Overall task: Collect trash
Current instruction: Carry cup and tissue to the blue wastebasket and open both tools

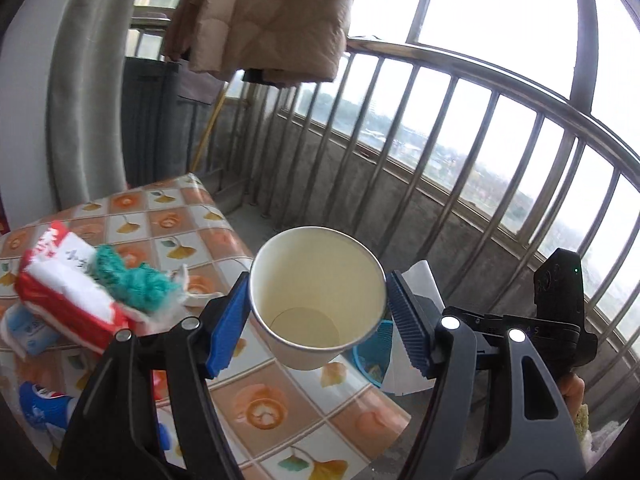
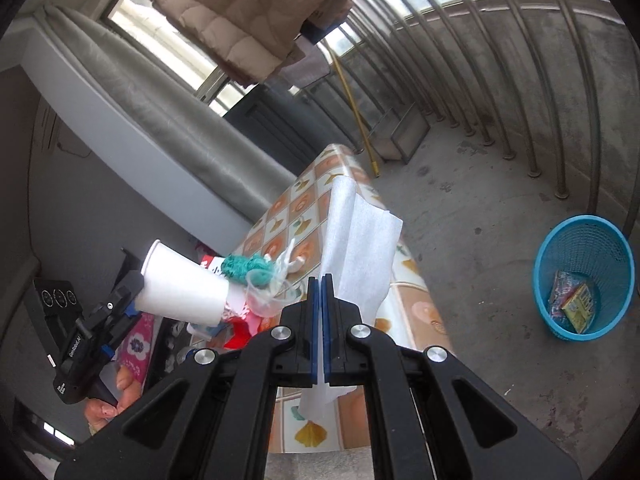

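Note:
A white paper cup (image 1: 318, 300) is clamped between the blue pads of my left gripper (image 1: 316, 286), mouth toward the camera and nothing inside. It hangs over the table's corner. My right gripper (image 2: 322, 280) is shut on a white tissue sheet (image 2: 360, 236) that stands up from its tips and also hangs below them. A blue mesh basket (image 2: 584, 276) stands on the concrete floor to the right of the table, with a few colourful wrappers in it. In the left wrist view only a piece of the basket (image 1: 374, 354) shows behind the cup.
The table (image 2: 412, 304) has an orange flower-tile cloth. A red tissue pack (image 1: 68, 296), teal yarn (image 1: 132, 276), a clear plastic cup (image 2: 266, 296) and other litter lie on it. A metal railing (image 1: 480, 128) bounds the balcony. A tan jacket (image 1: 260, 12) hangs overhead.

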The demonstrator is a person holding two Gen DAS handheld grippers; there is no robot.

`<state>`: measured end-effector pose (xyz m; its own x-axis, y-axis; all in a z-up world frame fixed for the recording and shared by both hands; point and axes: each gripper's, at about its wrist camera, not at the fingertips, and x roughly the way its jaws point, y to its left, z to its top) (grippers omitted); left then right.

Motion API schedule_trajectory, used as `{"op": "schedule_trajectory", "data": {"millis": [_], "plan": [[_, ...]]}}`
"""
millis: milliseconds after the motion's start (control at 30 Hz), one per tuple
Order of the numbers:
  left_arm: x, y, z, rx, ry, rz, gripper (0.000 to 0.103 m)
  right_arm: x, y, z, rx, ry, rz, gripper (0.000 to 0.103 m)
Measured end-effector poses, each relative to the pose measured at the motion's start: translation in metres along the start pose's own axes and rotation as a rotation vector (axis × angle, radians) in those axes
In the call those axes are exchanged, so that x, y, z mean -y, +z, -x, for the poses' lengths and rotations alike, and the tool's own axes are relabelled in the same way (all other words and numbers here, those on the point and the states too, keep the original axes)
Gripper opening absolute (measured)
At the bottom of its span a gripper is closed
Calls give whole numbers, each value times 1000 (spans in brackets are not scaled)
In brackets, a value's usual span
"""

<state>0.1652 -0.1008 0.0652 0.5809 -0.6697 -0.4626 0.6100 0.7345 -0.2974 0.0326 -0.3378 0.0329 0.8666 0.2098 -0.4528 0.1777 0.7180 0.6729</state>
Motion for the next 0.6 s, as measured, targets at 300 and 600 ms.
{"op": "schedule_trajectory", "data": {"millis": [300, 600], "plan": [[75, -2, -139, -214, -153, -81, 64, 92, 22, 37, 93, -142, -130, 2], [144, -42, -271, -466, -225, -175, 64, 199, 35, 13, 59, -199, -312, 2]]}}
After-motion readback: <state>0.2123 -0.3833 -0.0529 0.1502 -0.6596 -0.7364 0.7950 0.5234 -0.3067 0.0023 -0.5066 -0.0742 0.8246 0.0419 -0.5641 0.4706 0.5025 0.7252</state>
